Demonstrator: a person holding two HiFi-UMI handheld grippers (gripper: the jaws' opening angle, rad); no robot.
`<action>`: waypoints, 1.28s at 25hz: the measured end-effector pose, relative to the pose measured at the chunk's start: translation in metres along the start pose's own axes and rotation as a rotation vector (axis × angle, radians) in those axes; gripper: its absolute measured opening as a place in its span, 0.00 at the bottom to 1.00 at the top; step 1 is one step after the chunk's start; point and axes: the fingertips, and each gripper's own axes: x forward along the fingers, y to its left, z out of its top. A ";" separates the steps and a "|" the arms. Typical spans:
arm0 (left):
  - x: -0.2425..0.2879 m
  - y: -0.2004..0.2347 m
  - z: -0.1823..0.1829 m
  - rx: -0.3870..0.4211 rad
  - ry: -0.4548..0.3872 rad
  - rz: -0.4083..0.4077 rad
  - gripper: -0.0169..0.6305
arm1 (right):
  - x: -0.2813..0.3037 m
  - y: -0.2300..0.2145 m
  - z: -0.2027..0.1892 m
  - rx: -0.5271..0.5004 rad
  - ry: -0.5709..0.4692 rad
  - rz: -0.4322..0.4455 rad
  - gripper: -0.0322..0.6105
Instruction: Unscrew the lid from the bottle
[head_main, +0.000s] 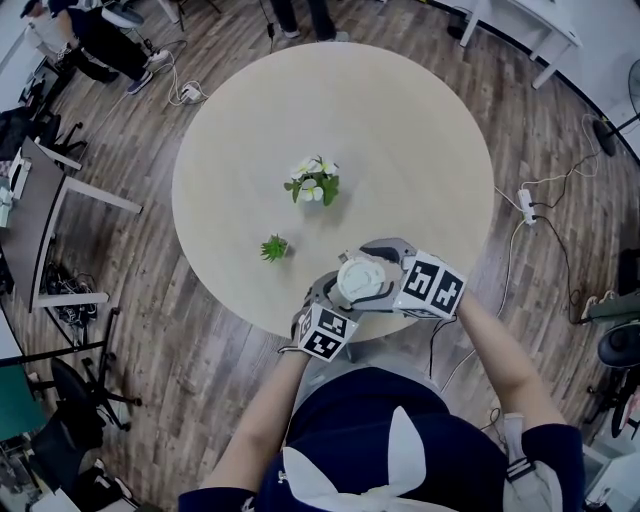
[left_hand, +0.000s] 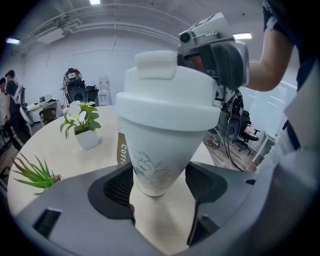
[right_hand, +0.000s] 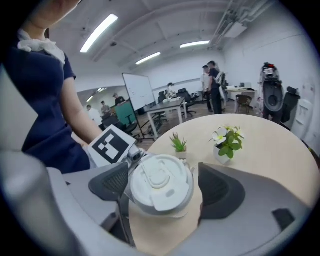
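At the near edge of the round table (head_main: 420, 140), our left gripper (left_hand: 160, 185) is clamped on the narrow lower body of the white bottle (left_hand: 157, 145). Our right gripper (right_hand: 164, 192) straddles the lid (right_hand: 157, 177) with its jaws apart, one pad standing clear of the rim. The risk, as we judge it, is the tapered body. Closing off-centre and twisting could spin the bottle in the left pads or slide it out.

White tapered bottle (left_hand: 159, 155), upright, white flip-cap lid (right_hand: 159, 189) seated on top
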 end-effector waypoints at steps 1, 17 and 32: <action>0.000 0.000 0.000 -0.001 0.000 0.000 0.54 | -0.002 0.000 0.003 0.035 -0.044 -0.031 0.74; 0.000 0.000 -0.001 -0.004 -0.007 0.001 0.54 | 0.010 -0.010 -0.013 0.217 -0.190 -0.390 0.78; 0.000 0.000 0.001 -0.002 -0.013 0.002 0.54 | 0.015 -0.010 -0.015 0.192 -0.177 -0.395 0.76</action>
